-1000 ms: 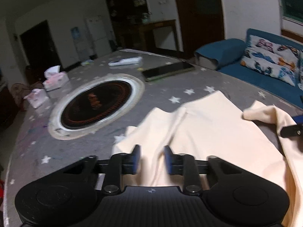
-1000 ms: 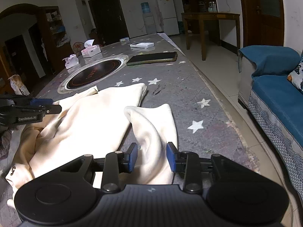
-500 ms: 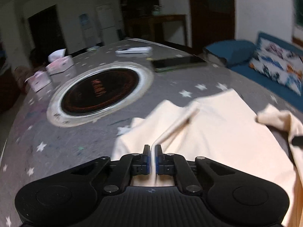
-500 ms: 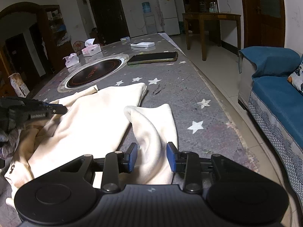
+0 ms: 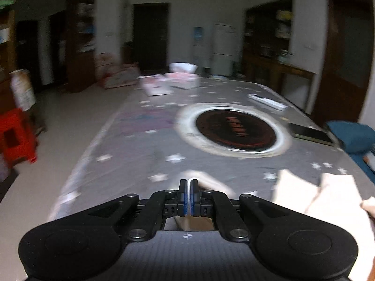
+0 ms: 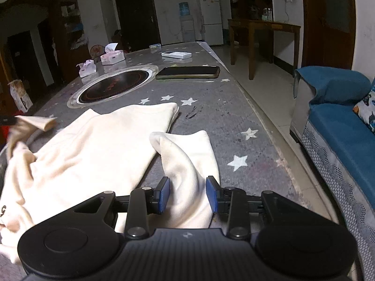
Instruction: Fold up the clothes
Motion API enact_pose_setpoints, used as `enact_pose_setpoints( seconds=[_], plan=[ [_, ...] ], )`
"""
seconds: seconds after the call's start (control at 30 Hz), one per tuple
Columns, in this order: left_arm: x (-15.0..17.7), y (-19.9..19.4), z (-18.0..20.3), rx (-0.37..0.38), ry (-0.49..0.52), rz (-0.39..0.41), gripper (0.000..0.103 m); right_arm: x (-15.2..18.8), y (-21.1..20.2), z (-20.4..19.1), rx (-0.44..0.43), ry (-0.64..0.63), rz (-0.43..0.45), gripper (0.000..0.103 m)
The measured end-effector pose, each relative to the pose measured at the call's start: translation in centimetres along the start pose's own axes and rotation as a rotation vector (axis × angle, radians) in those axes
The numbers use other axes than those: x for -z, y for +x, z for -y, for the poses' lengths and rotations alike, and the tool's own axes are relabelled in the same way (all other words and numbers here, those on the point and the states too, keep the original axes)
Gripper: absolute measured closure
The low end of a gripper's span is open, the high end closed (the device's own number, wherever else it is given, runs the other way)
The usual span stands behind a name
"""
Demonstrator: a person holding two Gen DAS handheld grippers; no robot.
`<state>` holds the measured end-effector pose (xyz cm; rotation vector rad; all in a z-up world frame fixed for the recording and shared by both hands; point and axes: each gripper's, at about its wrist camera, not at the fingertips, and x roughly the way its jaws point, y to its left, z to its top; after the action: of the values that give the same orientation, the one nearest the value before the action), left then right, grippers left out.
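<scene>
cream garment (image 6: 93, 149) lies rumpled (left gripper (image 5: 188, 193) fingers pinch its edge; right gripper (image 6: 187, 193) fingers gape, straddling a sleeve).

"G" on cream garment (image 6: 77, 154) (hem edge)

Both tools look alike. The left gripper (image 5: 188, 193) has a matte black body with fine ribbing across its top, a small white cross mark at the middle of the front edge, and a round raised disc on each side. Two angular black link arms run forward, each pinned with silver screws. The fingers (image 5: 181, 195) are black blocks faced with blue pads. The right gripper (image 6: 187, 194) has the same black ribbed shell, discs, silver screws and blue pads (image 6: 164, 194).
</scene>
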<state>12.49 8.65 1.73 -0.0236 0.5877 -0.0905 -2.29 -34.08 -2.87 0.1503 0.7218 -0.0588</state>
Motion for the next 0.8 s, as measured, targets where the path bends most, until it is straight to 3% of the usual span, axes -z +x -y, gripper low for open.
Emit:
enact_pose_setpoints(
  seconds=[0.2,0.47,0.6,0.8],
  plan=[
    [3.1,-3.6,-5.7,-0.101,-0.088,-0.03,0.101,-0.8,1.0,-0.1,0.042,-0.063,-0.008,0.07],
    [7.8,-6.7,-8.2,-0.1,-0.091,-0.141,0.101,-2.1,2.4,-0.2,0.078,-0.122,-0.022,0.068],
    [7.3,-6.9,-7.9,-0.085,-0.071,-0.176,0.094,-2.7,2.3,0.0,0.082,-0.136,-0.027,0.066],
    [3.8,-6.5,-4.4,-0.005,0.007,-0.121,0.082,-4.1,0.8,0.3,0.068,-0.138,0.009,0.066]
  ],
)
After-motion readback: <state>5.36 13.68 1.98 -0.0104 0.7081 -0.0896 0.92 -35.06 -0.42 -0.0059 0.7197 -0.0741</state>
